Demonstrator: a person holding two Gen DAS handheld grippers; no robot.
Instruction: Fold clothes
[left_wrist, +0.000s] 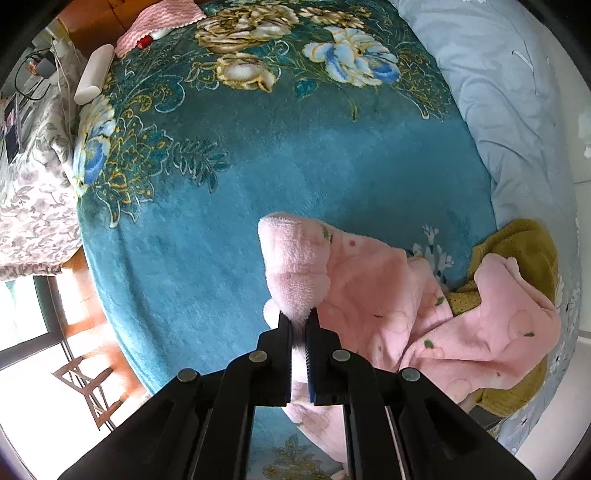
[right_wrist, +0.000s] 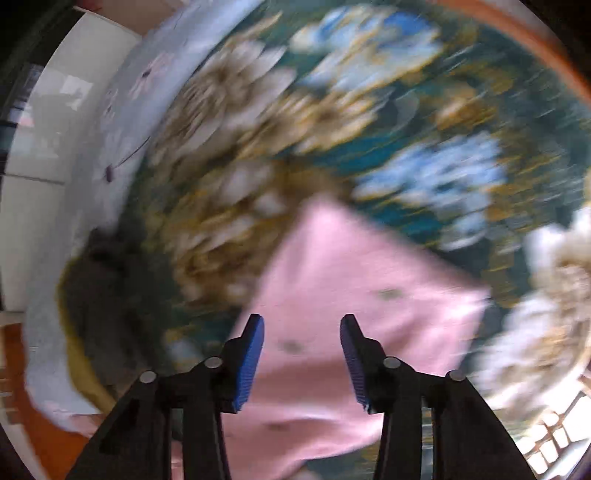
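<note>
The left tongs (left_wrist: 298, 314) point straight down over the bed, their jaws pinched nearly together on a fluffy fold of the pink garment (left_wrist: 388, 295), which hangs from them and trails right across the teal floral blanket (left_wrist: 221, 177) onto a mustard-yellow knit (left_wrist: 532, 243). The right tongs (right_wrist: 302, 326) tilt steeply downward, jaws parted with nothing between the pads; the pink garment (right_wrist: 332, 266) lies blurred beneath them on the blanket.

Teal floral blanket (left_wrist: 229, 206); blue duvet (left_wrist: 498, 92)
</note>
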